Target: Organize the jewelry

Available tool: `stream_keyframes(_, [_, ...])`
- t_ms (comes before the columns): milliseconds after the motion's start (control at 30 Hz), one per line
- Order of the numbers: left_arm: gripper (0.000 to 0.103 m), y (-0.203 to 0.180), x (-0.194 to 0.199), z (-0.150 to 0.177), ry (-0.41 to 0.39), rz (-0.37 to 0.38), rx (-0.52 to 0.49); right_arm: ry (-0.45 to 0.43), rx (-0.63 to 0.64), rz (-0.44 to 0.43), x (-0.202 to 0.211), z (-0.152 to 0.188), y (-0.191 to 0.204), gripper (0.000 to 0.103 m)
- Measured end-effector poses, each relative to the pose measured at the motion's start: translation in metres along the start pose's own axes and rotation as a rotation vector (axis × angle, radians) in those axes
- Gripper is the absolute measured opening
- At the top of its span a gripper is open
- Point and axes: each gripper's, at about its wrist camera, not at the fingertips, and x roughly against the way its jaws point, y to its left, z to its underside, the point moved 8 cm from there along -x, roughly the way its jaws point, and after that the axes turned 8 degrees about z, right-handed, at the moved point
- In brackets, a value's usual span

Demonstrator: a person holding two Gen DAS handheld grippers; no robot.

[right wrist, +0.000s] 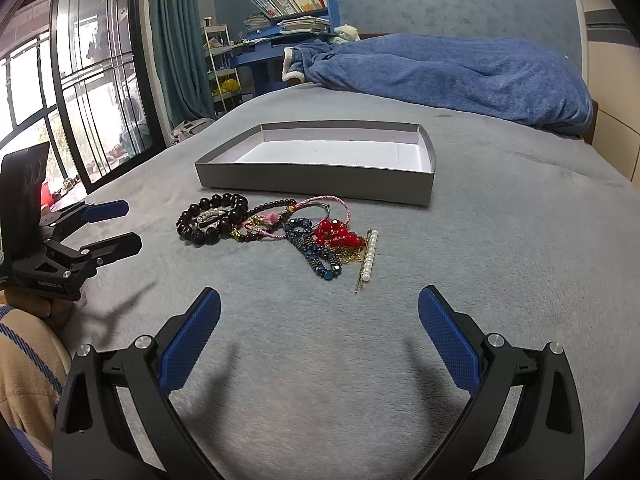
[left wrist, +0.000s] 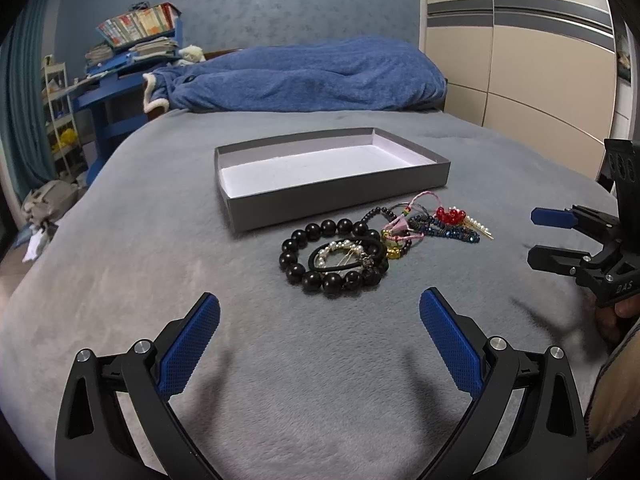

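Note:
A pile of jewelry lies on the grey bed cover in front of a shallow grey box [left wrist: 340, 204] with a white inside, also in the right wrist view [right wrist: 312, 184]. The pile holds a black bead bracelet [left wrist: 316, 276] [right wrist: 200, 216], a black hair tie [left wrist: 344, 266], pink cords [left wrist: 404, 224] [right wrist: 320, 200], a blue bead bracelet [left wrist: 444, 230] [right wrist: 316, 254], red beads [left wrist: 452, 214] [right wrist: 338, 236] and a pearl pin [right wrist: 370, 254]. My left gripper [left wrist: 320, 308] is open and empty, just short of the black bracelet. My right gripper [right wrist: 320, 308] is open and empty, just short of the blue bracelet.
A rumpled blue blanket [left wrist: 304, 76] lies along the head of the bed behind the box. A blue desk with books [left wrist: 128, 60] stands at the far left, a wardrobe [left wrist: 520, 80] at the right. A window [right wrist: 80, 92] and curtain are left in the right wrist view.

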Motion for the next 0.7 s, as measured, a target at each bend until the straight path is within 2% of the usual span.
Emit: stream_keyframes(700, [0.099,0.0025,0.0038,-0.0009,-0.001,0.005,0.006,0.0,-0.004,0.0,0.0004,-0.0004,-0.0013,0.098])
